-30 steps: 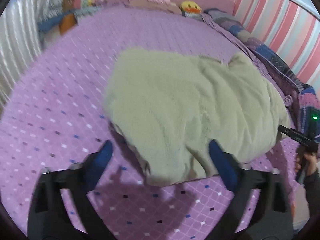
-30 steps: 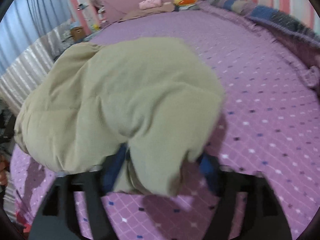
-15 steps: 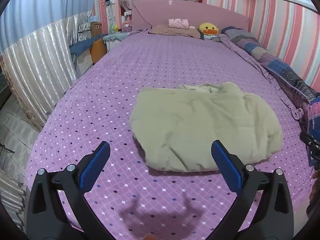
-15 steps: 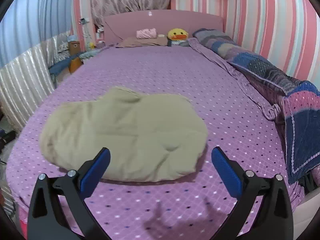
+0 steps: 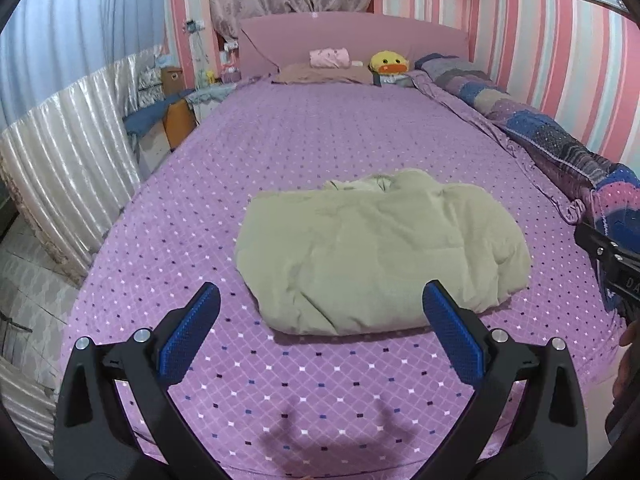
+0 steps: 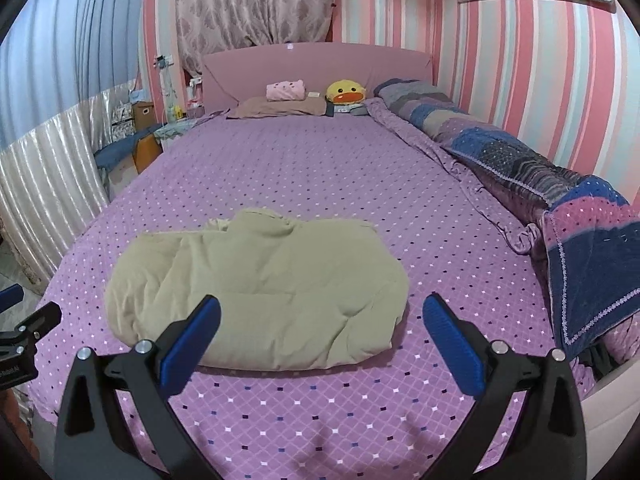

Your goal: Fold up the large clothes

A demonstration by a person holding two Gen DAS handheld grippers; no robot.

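A: Blue pads stand wide apart on the right gripper [image 6: 320, 330], with nothing between them; a second ago that gripper was buried in the olive-green garment [image 6: 256, 288], cloth bunched in its jaws; since then the jaws have opened to their widest and the cloth is free.

B: And the left gripper [image 5: 320, 320]?

A: Spread just as wide, empty; it was empty a second ago too, though its tips then sat right at the near edge of the bundle; both tools have since pulled up and back, so the purple bedspread [image 5: 320, 380] now shows between the pads and the cloth.

B: Where does the garment lie now, seen from the tools?

A: Just ahead of both; a little right of centre for the left tool, a little left for the right; it rests as a thick folded bundle, near edge rounded, a rumpled bit poking out at the far side; well beyond it are the pillows and a yellow duck toy [image 6: 346, 92] at the headboard.

B: So what does that say for the task?

A: I judge the last fold has been laid and let go; the garment looks about done, unless the far rumple wants tidying.
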